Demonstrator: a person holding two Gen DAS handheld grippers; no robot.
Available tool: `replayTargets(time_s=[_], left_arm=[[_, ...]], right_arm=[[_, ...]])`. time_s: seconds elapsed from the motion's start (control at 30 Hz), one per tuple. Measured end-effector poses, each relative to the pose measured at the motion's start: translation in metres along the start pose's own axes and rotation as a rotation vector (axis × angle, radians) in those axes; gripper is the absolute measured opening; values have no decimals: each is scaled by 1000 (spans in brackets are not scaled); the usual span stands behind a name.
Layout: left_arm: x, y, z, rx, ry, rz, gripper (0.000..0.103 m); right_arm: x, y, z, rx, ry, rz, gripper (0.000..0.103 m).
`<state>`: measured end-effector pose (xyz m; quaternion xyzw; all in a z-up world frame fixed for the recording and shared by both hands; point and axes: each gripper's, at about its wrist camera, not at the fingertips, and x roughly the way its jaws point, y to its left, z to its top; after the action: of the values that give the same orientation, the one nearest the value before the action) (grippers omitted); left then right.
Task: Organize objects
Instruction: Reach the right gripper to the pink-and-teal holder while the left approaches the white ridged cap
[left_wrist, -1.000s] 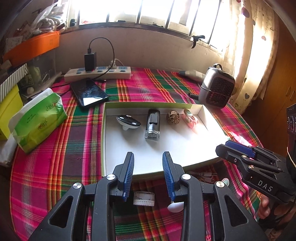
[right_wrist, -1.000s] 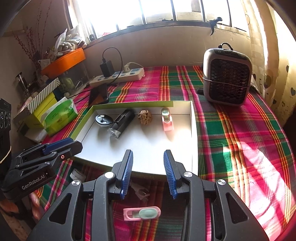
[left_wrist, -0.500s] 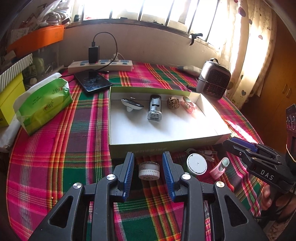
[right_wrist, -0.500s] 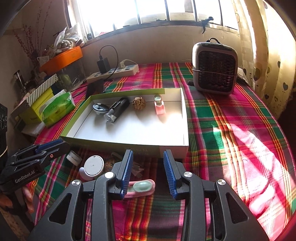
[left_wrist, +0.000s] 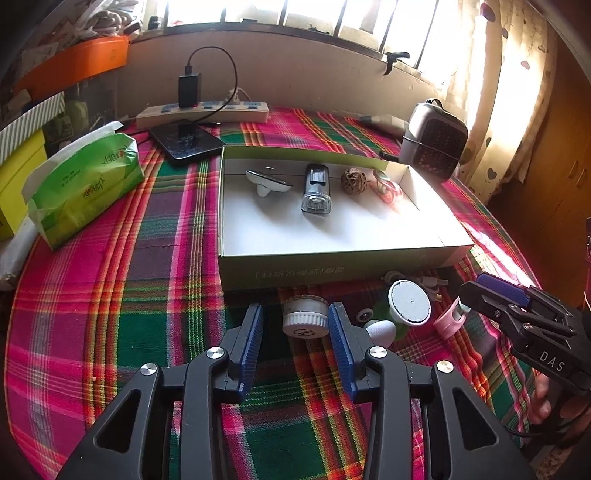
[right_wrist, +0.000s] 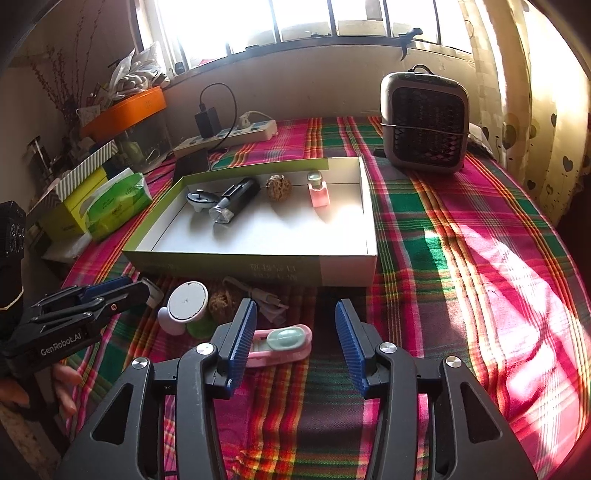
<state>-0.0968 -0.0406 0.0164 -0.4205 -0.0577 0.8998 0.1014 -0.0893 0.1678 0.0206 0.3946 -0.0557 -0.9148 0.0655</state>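
The plaid tablecloth (left_wrist: 110, 295) covered the table, and on it lay the shallow box (left_wrist: 332, 275) with green outer walls; the print on its near wall was too small to read. The tissue pack (left_wrist: 85, 181) beside it bore green lettering, also unreadable.

The left gripper (left_wrist: 295, 325), marked "GenRobot.AI" in the right wrist view, had just been opening; its jaws stood apart with the small white jar (left_wrist: 306, 320) between them, the right pad close against it, though whether it touched could not be told. A second before, the box front hid most of that jar. The right gripper (right_wrist: 295, 328), marked "DAS" in the left wrist view, had also just been opening, and its jaws stood wide around the pink clip (right_wrist: 280, 345), whose left end lay behind the left finger. Earlier that clip lay lower in the right wrist view.

In the box sat a flashlight (left_wrist: 316, 188), a brown ball (left_wrist: 353, 181), and another pink clip (left_wrist: 386, 184). Before the box lay a round white disc (left_wrist: 409, 307), with small things beside it partly hidden.
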Motion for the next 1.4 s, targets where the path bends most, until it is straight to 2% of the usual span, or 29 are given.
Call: replayTargets(time_s=[0.2,0.43,0.57,0.87,1.23,1.4], left_arm=[[9,0,-2,-1,24,15,36],[9,2,-2,-5,16,11,36],[9,2,-2,-5,16,10,36],[9,2,-2,-7,16,10,36],[9,3,-2,-8,15,9,36],[9,3,-2,-9,15,9,36]], right_arm=[[4,4,-7,-10,23,10,47],[7,9,-9,-22,27,14,47],[7,13,-12,-44,27,6,52],[9,15,-16,-47,48,0,52],[-2,-7,-27,-30,66,-109,52],[-4,-12,-27,-3,59,-120,52]])
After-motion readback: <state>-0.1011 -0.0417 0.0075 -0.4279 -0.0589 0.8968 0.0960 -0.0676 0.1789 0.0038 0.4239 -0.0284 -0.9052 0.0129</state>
